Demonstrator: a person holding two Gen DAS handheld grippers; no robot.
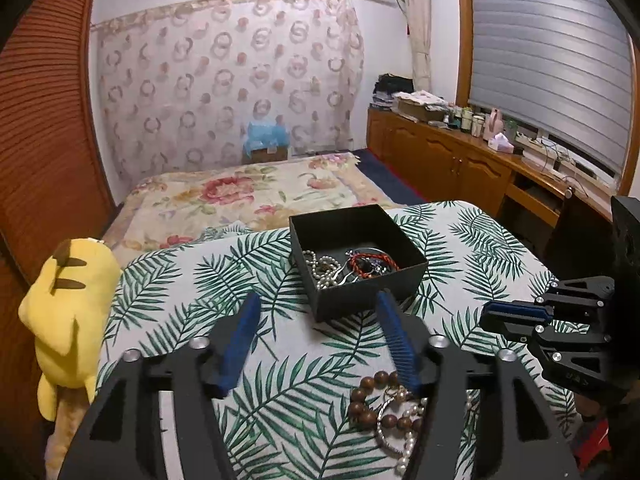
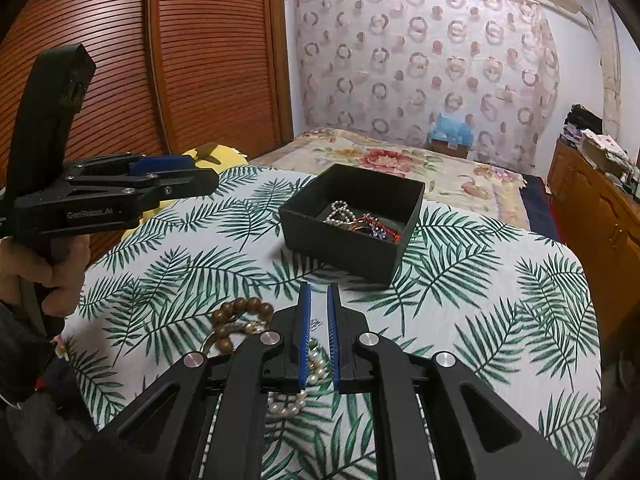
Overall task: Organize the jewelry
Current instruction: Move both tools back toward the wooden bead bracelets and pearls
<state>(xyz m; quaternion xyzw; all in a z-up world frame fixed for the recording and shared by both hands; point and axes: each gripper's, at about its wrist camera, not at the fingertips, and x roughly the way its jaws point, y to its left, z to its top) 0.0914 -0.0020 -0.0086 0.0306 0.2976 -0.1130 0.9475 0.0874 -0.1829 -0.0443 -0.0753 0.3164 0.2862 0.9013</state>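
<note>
Box (image 1: 360,280) holds pearls (image 1: 320,270), red cord (image 1: 370,264).

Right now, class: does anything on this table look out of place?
Yes. A tangled heap, wooden bead bracelet and pearl strand, lies loose on the tablecloth, outside the black box holding the other jewelry.

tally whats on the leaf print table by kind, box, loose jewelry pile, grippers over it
black box, with jewelry inside: 1
loose jewelry pile with wooden beads and pearls; pieces too tangled to count: 1
grippers: 2, the left gripper open, the right gripper nearly closed
total: 4
</note>
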